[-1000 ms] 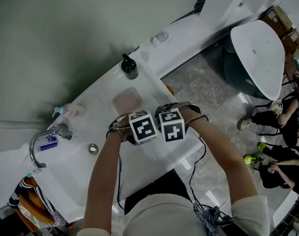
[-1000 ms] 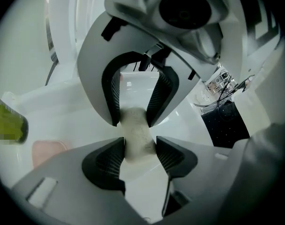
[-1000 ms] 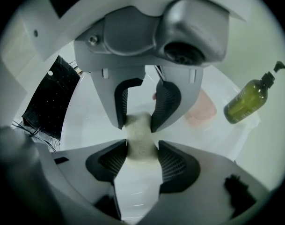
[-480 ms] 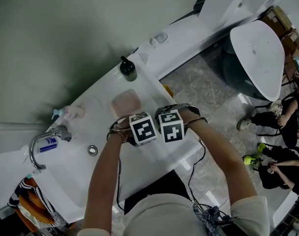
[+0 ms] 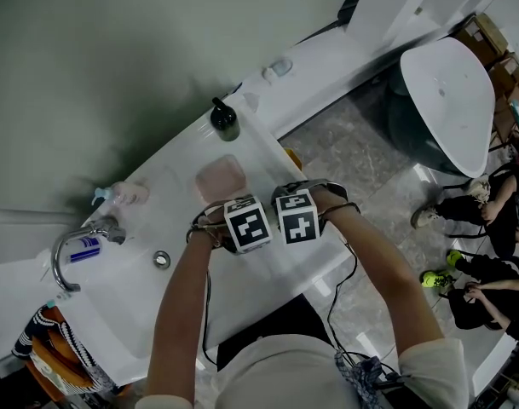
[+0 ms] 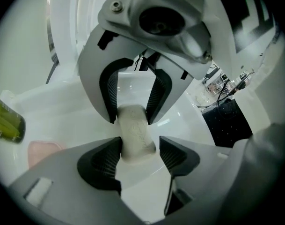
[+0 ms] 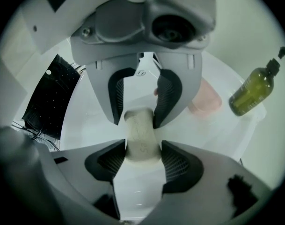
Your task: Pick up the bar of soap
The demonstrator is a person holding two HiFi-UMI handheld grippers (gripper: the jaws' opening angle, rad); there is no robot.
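Handover, frame centre | left gripper [image 6: 140, 146] jaws had just been opening, loose round bar of soap [image 6: 134, 125] | right gripper [image 7: 143, 149] clamped it | next: lift clear

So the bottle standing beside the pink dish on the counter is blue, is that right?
Not blue: the bottle is olive green with a black pump, as the right gripper view shows. It does stand beside the pink dish on the counter.

Grey gripper [image 6: 140, 144] shells, black ribbed pads [image 6: 104, 162] — pale short sleeves [image 5: 434, 369].
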